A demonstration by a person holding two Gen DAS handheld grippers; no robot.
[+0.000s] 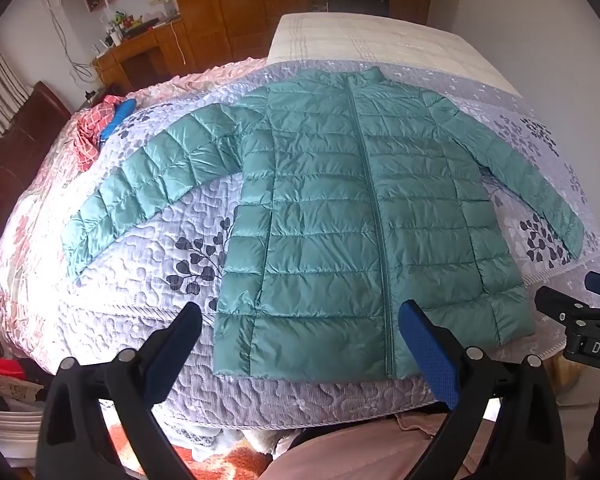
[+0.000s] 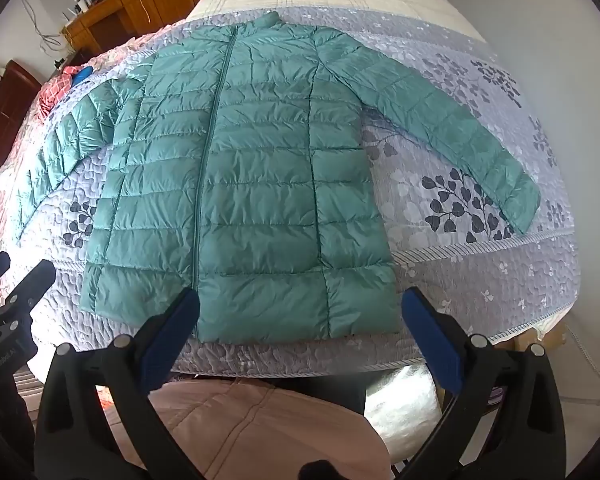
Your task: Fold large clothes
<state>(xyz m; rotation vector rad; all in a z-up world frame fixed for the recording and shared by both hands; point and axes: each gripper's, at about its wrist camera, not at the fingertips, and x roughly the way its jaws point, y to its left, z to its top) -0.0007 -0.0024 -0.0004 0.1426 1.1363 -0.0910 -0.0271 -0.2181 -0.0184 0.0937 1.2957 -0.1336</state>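
Floral quilt (image 1: 148,248) over a bed; red checked cloth (image 1: 94,132) near its far left edge; wooden desk (image 1: 148,56) and wardrobe (image 1: 236,4) behind.

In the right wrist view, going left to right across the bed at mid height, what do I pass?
Red checked cloth → teal quilted jacket's left sleeve → zipped jacket body → its right sleeve → dark leaf print on the grey quilted bedspread.

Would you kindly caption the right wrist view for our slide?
Open right claw hovers at the hem of a green puffer jacket spread flat on a quilted bed.
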